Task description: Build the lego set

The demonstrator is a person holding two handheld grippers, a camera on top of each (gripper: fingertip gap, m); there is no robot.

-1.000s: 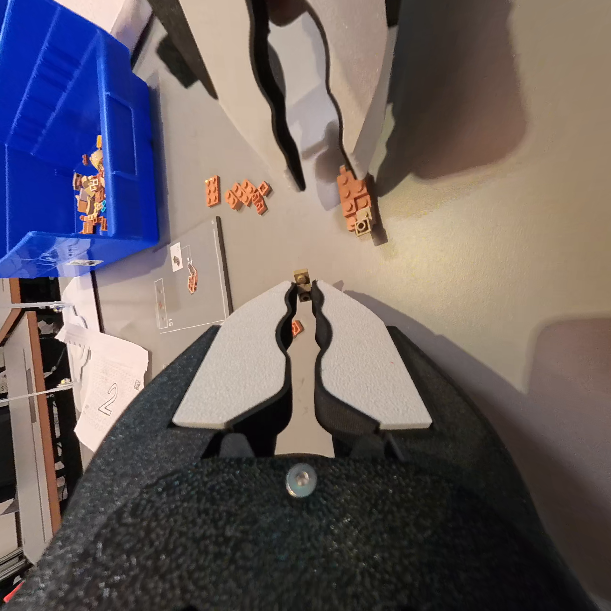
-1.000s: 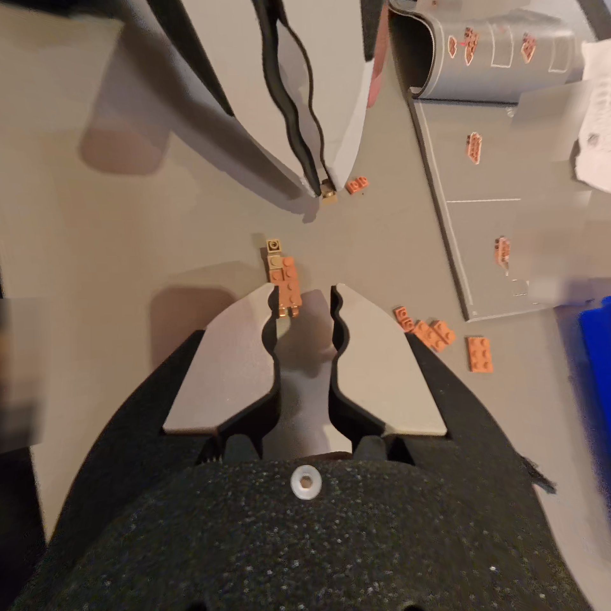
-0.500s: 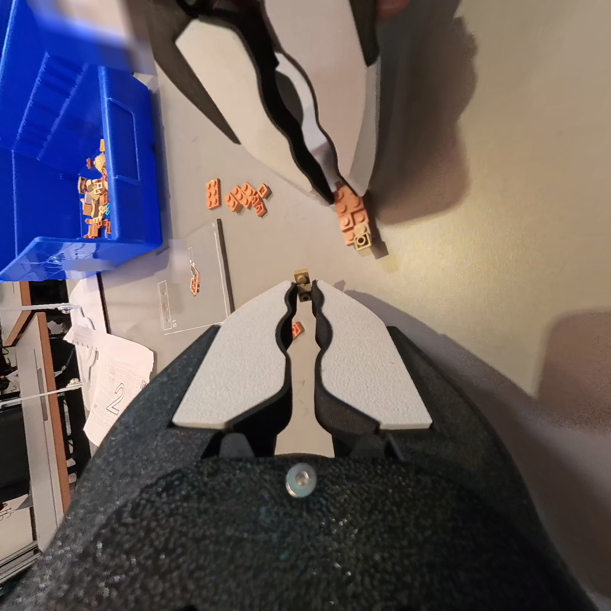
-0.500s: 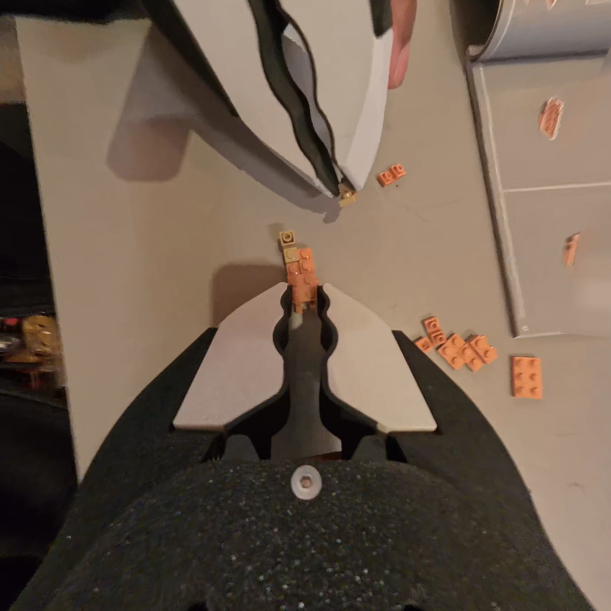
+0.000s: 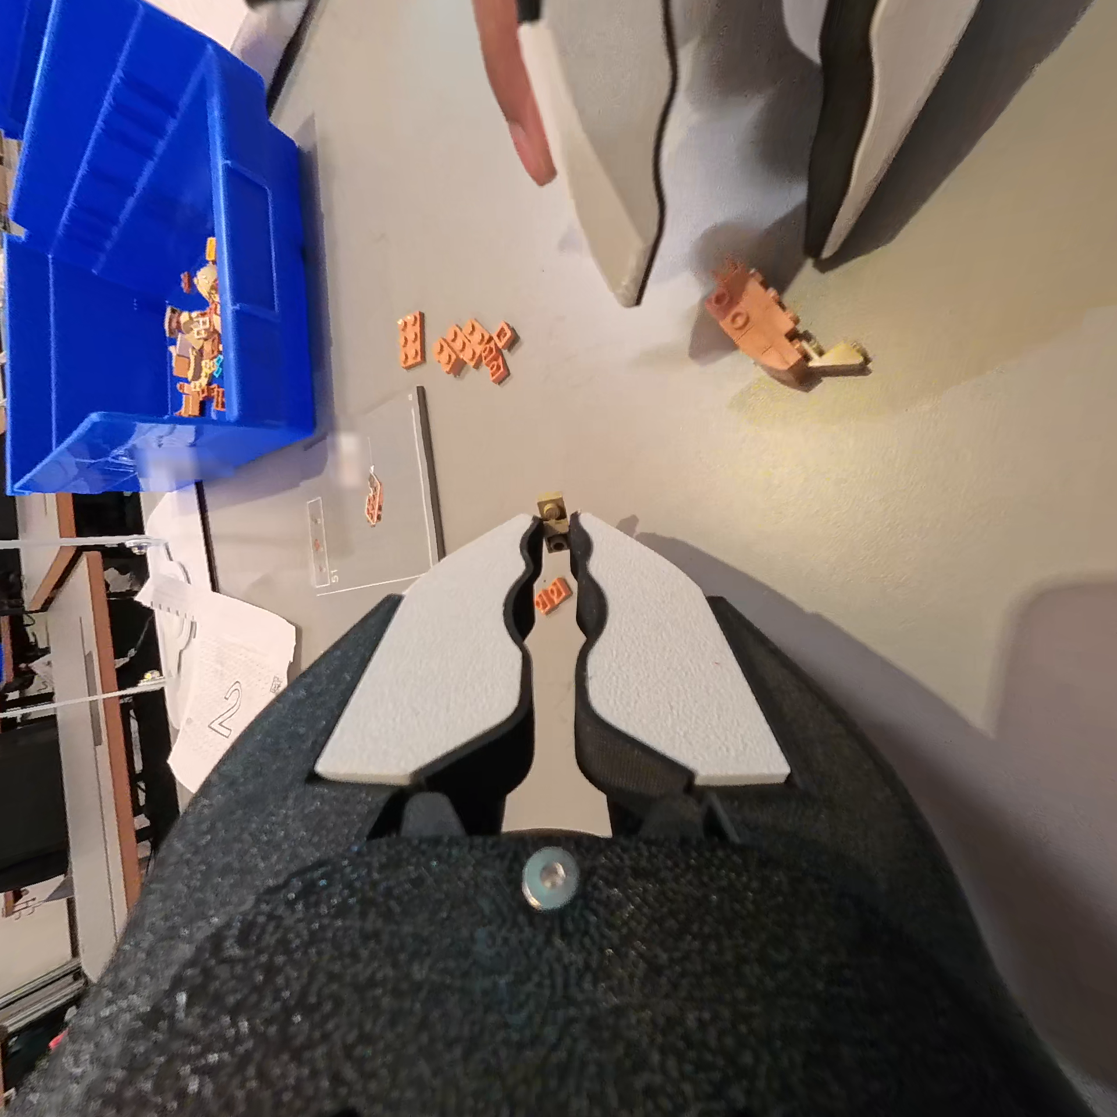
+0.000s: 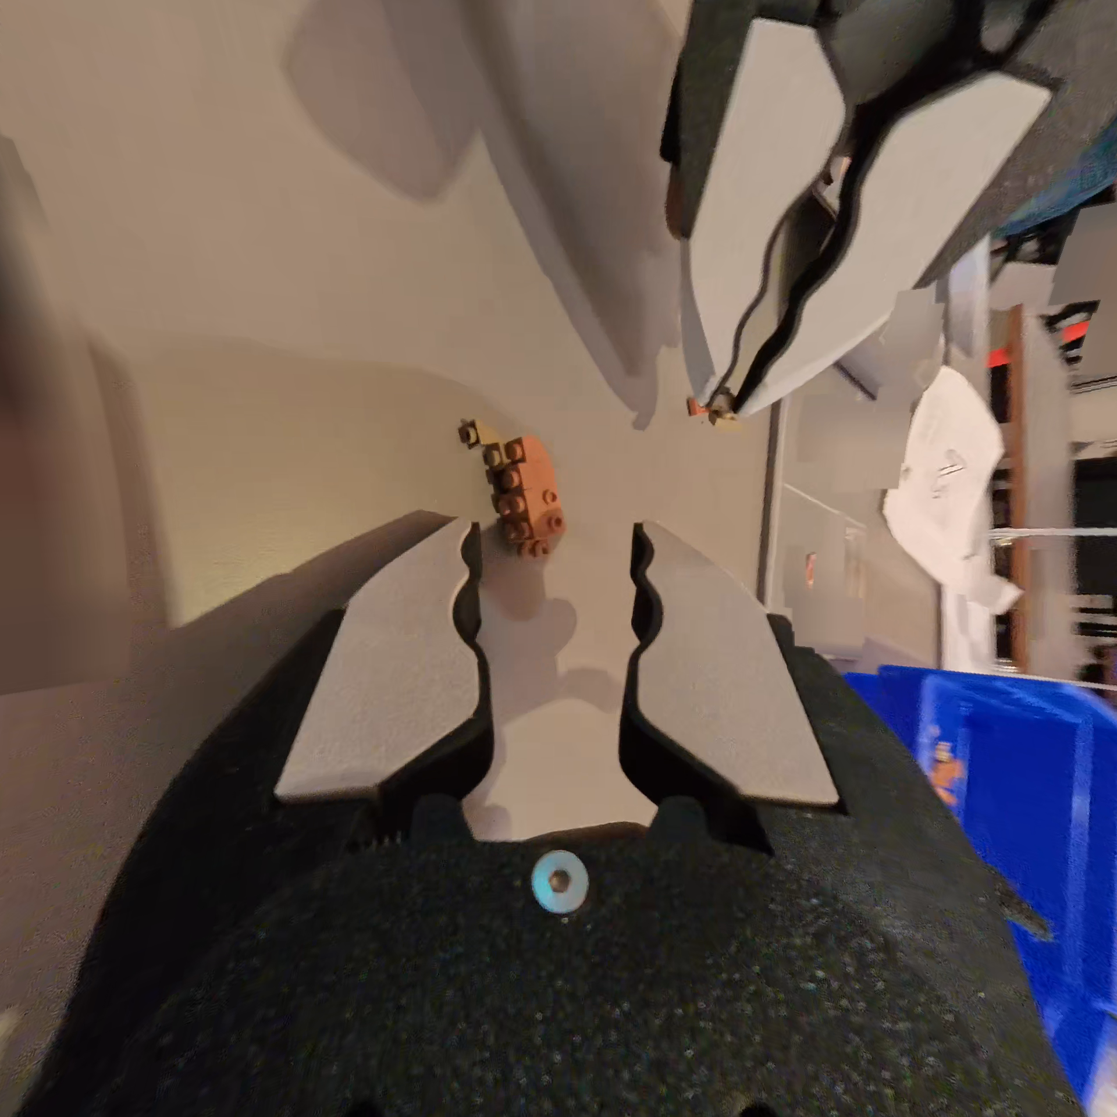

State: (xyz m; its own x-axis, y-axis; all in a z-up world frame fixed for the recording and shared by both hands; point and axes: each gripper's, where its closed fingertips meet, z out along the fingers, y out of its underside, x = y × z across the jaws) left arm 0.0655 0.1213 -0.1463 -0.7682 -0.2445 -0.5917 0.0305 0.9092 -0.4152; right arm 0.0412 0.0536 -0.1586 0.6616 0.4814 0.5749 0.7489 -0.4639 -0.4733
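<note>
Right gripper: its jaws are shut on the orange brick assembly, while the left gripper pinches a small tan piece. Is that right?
Not quite. In the right wrist view the right gripper stands open, and the orange brick assembly lies on the table just ahead of its left fingertip, not clamped. The left gripper does pinch the small tan piece.

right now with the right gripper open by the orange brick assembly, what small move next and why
Probably shift the right gripper slightly to its left and forward, so the orange brick assembly sits between its fingers. The assembly lies on the table just past the left fingertip, off centre, untouched. The left gripper grips a small tan piece.
</note>
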